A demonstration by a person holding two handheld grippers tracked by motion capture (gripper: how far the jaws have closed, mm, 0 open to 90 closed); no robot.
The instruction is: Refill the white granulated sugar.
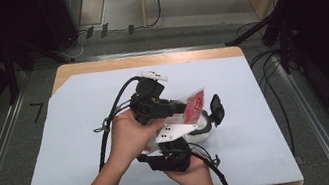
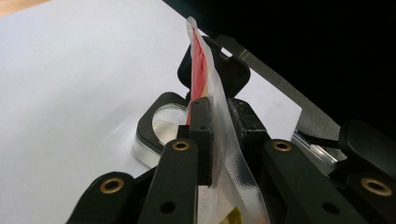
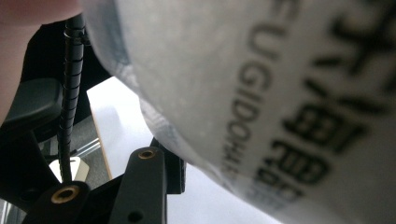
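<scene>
With both sets of fingers clamped on the sachet (image 2: 219, 140), a hard tug could spill it beside the open container (image 2: 161, 128).

1. Packet (image 2: 219, 126): clear glossy plastic film, finely crinkled, with a red printed panel.
2. Left gripper (image 2: 219, 135): matt black plastic jaws with brass-coloured metal bushings.
3. Container (image 2: 161, 133): shiny metal wall under a matt black plastic collar and lid.
4. Table cover (image 1: 80, 116): smooth matt white paper.
5. Table (image 1: 97, 65): pale, smooth wood.
6. Right gripper (image 3: 154, 186): matt black plastic, brass-coloured bushings.
</scene>
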